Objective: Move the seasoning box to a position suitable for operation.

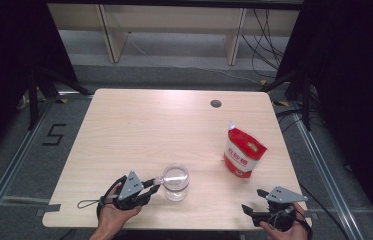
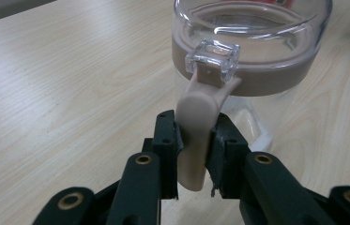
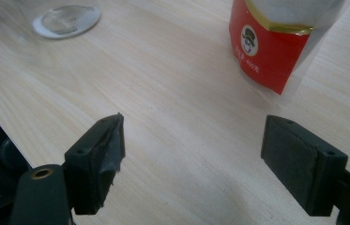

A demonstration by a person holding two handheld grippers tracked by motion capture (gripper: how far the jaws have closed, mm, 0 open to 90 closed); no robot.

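Clear jar (image 1: 176, 183) with beige-rimmed lid stands upright on desk (image 1: 139, 135), near front edge, left of centre. Beige latch tab (image 2: 194, 136) hangs from lid's clear clasp, on the side facing the left gripper (image 1: 157, 183). Left gripper clamped on that tab, pads pressing both its sides in left gripper view. Red and white pouch (image 1: 243, 152) stands upright well right of jar, farther back. Right gripper (image 1: 252, 200) at front right corner of desk, jaws wide apart, nothing between them, pointing toward pouch.
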